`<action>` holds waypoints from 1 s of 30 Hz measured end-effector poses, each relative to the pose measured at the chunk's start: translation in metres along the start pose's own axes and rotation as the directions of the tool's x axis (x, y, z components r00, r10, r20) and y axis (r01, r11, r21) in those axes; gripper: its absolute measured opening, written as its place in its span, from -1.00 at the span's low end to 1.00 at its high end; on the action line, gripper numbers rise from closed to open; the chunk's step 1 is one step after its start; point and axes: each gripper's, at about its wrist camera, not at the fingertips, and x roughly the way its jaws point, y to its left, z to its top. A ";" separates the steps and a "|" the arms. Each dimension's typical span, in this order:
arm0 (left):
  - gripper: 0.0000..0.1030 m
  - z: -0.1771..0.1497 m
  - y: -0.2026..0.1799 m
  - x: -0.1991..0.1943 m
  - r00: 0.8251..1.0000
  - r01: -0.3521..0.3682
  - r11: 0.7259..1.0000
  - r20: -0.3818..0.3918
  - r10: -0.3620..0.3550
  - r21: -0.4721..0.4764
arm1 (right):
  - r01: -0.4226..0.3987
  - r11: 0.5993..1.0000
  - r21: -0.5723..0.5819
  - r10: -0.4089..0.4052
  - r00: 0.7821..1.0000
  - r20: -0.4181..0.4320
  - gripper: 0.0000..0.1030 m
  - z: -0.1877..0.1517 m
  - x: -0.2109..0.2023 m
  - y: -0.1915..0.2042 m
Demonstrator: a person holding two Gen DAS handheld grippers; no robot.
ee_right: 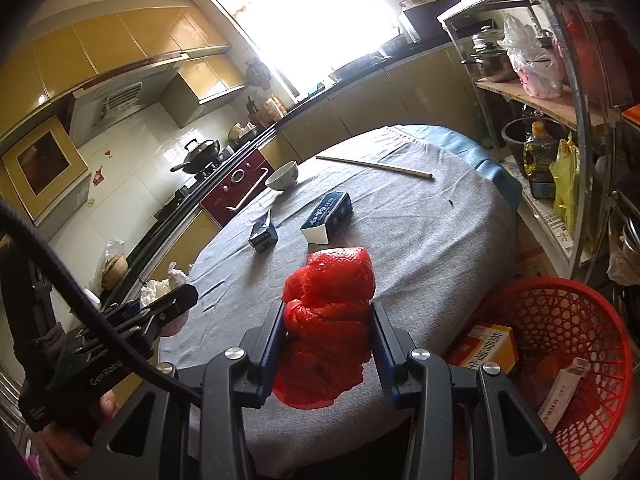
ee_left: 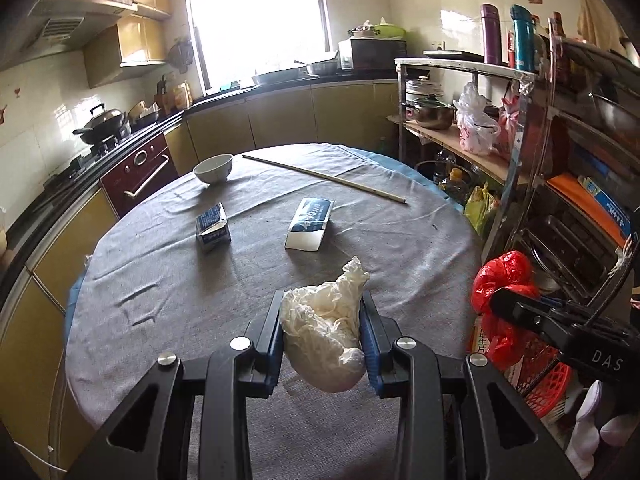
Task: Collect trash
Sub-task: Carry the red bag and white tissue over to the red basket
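Red crumpled plastic bag (ee_right: 328,320), light and soft, sits pinched mid-bulk in the right tool (ee_right: 326,320); the left tool (ee_left: 322,320) pinches crumpled white paper (ee_left: 324,328); red basket (ee_right: 600,360) at four o'clock.

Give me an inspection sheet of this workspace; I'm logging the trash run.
Surface: round table under grey cloth.
Job's things: white crumpled bag, red plastic bag, two cartons on the cloth, red basket beside the table, holding boxes.
Clutter: bowl, chopstick.
Grippers: left gripper clamps the white bag; right gripper clamps the red bag.
Cables: black cable by left gripper.
Surroundings: kitchen counter, stove, metal shelf rack.
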 end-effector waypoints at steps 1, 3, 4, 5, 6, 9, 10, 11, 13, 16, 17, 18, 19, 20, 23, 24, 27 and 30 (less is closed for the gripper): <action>-0.31 0.000 -0.001 0.000 1.000 0.002 1.000 0.000 -0.002 0.004 | 0.003 1.000 -0.001 -0.003 1.000 0.002 -0.15 0.000 -0.002 -0.001; -0.31 0.000 -0.004 0.000 1.000 0.005 1.000 -0.002 -0.005 0.010 | 0.007 1.000 0.001 -0.007 1.000 0.005 -0.15 0.000 -0.004 -0.002; -0.31 -0.001 -0.005 0.001 1.000 0.006 1.000 -0.003 -0.006 0.015 | 0.009 1.000 0.003 -0.009 1.000 0.006 -0.15 -0.001 -0.005 -0.003; -0.31 0.000 -0.007 0.001 1.000 0.008 1.000 -0.004 -0.008 0.018 | 0.012 1.000 0.005 -0.012 1.000 0.007 -0.15 -0.001 -0.007 -0.004; -0.31 -0.001 -0.008 0.001 1.000 0.010 1.000 -0.005 -0.010 0.020 | 0.015 1.000 0.006 -0.015 1.000 0.008 -0.15 -0.001 -0.007 -0.005; -0.31 -0.001 -0.013 0.001 1.000 0.014 0.999 -0.004 -0.014 0.031 | 0.026 1.000 0.010 -0.026 1.000 0.010 -0.15 -0.001 -0.011 -0.009; -0.31 -0.001 -0.014 0.002 1.000 0.016 0.999 -0.006 -0.016 0.035 | 0.029 1.000 0.011 -0.029 1.000 0.011 -0.15 -0.002 -0.012 -0.010; -0.31 -0.001 -0.015 0.002 1.000 0.018 0.999 -0.007 -0.018 0.037 | 0.033 0.999 0.013 -0.033 0.999 0.012 -0.15 -0.002 -0.013 -0.011; -0.31 -0.002 -0.018 0.003 1.000 0.021 0.999 -0.011 -0.020 0.044 | 0.038 0.999 0.018 -0.039 0.999 0.012 -0.15 -0.003 -0.015 -0.014; -0.31 -0.002 -0.022 0.004 1.000 0.027 0.998 -0.015 -0.026 0.051 | 0.052 0.998 0.025 -0.052 0.999 0.012 -0.15 -0.005 -0.017 -0.020; -0.31 -0.002 -0.024 0.004 0.999 0.029 0.998 -0.016 -0.028 0.056 | 0.056 0.998 0.027 -0.056 0.998 0.010 -0.15 -0.005 -0.018 -0.022; -0.31 -0.003 -0.025 0.005 0.999 0.031 0.998 -0.015 -0.030 0.061 | 0.060 0.998 0.029 -0.060 0.998 0.010 -0.15 -0.006 -0.019 -0.024; -0.31 -0.003 -0.027 0.005 0.999 0.033 0.997 -0.016 -0.032 0.066 | 0.065 0.997 0.031 -0.065 0.998 0.008 -0.15 -0.007 -0.020 -0.026; -0.31 -0.003 -0.028 0.005 0.999 0.037 0.997 -0.018 -0.036 0.069 | 0.068 0.997 0.035 -0.069 0.998 0.007 -0.15 -0.008 -0.022 -0.028; -0.31 -0.004 -0.033 0.006 0.999 0.042 0.996 -0.020 -0.040 0.080 | 0.079 0.996 0.044 -0.080 0.997 0.007 -0.15 -0.010 -0.025 -0.034; -0.31 -0.004 -0.034 0.006 0.999 0.044 0.995 -0.021 -0.043 0.084 | 0.082 0.995 0.047 -0.083 0.997 0.006 -0.15 -0.011 -0.026 -0.036; -0.31 -0.005 -0.039 0.007 0.998 0.052 0.994 -0.025 -0.050 0.096 | 0.092 0.994 0.053 -0.093 0.996 0.006 -0.15 -0.013 -0.030 -0.041; -0.31 -0.006 -0.044 0.007 0.998 0.062 0.992 -0.029 -0.059 0.105 | 0.102 0.993 0.057 -0.103 0.995 0.007 -0.15 -0.015 -0.034 -0.046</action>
